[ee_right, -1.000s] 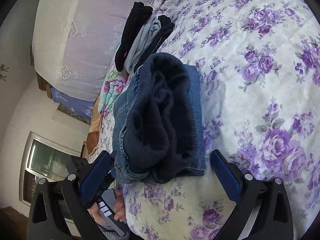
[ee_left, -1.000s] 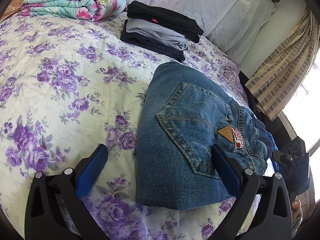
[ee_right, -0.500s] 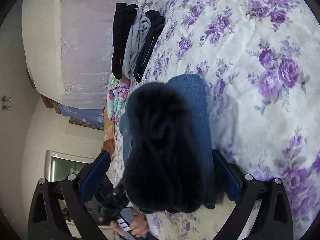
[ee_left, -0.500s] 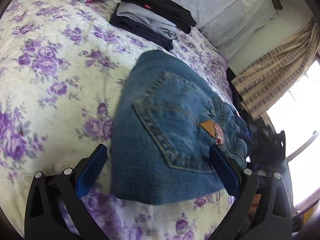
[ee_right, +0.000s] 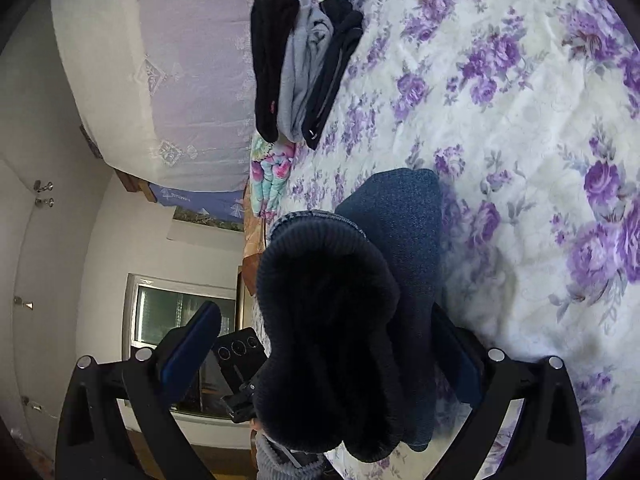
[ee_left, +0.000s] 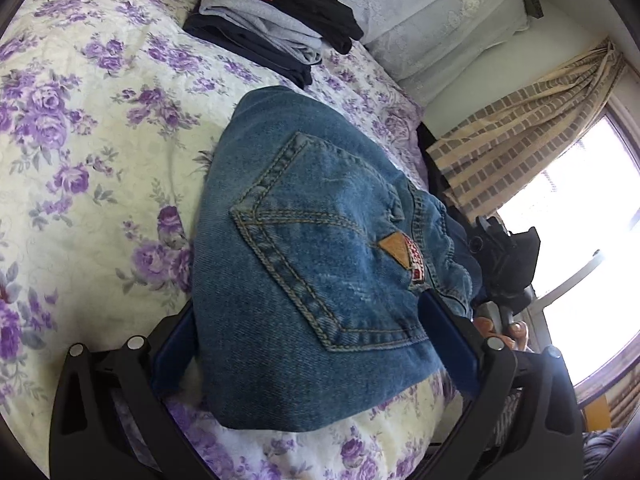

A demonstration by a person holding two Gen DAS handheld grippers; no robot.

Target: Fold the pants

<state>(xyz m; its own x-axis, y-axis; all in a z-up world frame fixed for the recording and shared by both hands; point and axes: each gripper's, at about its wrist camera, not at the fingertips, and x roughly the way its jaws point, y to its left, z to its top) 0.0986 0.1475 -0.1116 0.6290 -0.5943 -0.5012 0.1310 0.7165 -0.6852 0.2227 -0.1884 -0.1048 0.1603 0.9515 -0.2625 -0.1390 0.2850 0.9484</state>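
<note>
Left wrist view: the left gripper [ee_left: 316, 344] reaches low over the bedspread [ee_left: 80, 128], jaws apart astride one folded pair of jeans [ee_left: 312, 248]; the right gripper [ee_right: 320, 356] likewise straddles the jeans' dark-lined end, fingers spread; three folded garments [ee_left: 272, 28] stack beyond.

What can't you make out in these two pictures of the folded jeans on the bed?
- Left wrist view: the underside of the jeans is hidden by their own top layer.
- Right wrist view: the inner layers are lost in dark lining.
- Both views: whether the open left gripper and right gripper touch the denim.
</note>
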